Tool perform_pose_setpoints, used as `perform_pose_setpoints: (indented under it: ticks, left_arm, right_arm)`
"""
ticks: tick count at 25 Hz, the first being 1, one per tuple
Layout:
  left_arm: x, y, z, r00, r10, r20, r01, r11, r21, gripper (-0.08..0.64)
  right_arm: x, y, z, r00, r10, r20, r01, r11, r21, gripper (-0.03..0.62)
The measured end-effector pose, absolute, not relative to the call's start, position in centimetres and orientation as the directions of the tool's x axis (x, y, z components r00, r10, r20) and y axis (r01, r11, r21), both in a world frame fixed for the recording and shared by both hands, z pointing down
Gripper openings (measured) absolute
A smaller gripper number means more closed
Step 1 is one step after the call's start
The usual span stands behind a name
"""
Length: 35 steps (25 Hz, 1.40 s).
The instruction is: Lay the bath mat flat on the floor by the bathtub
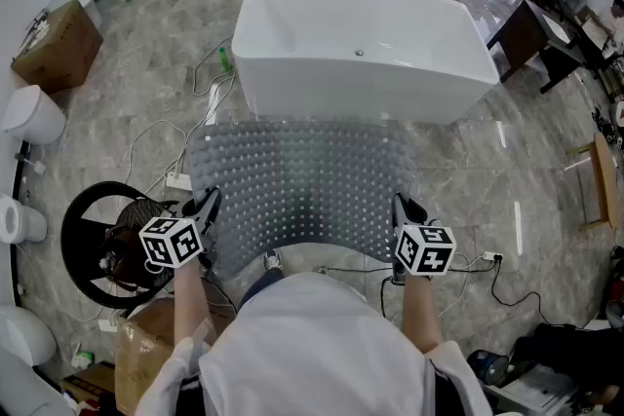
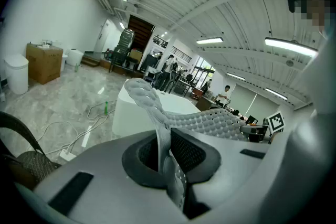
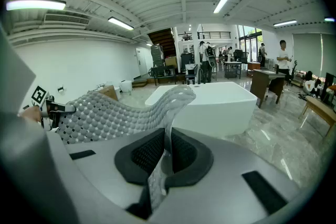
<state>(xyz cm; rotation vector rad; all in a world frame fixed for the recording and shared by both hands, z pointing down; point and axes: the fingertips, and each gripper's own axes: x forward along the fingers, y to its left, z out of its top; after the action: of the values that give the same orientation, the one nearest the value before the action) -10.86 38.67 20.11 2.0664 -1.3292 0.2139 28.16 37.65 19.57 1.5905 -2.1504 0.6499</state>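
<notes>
The translucent, studded bath mat is spread out in front of the white bathtub, its far edge close to the tub's near wall; whether that edge touches the floor is unclear; the left gripper is clenched on one mat corner away from the tub; the right gripper grasps the other, the sheet pinched thin between its pads.
</notes>
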Motion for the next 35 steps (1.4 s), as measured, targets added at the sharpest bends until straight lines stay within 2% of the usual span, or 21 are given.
perform_pose_setpoints:
  ticks: [16,35]
  left_arm:
    - [-12.8,37.9,21.0,0.496,-0.727,0.475,-0.847,-0.285,0.448,0.043]
    - [-18.9,33.6,22.0,0.547,-0.687,0.478,-0.826,-0.353,0.439,0.043]
  right_arm:
    - [25.7,37.7,20.3,-0.274,-0.777,0.567,-0.962,0.22,-0.162,0.04]
    - [19.8,36.1,19.8,-0.197,-0.8,0.567,-0.98,0.145,-0.136,0.041]
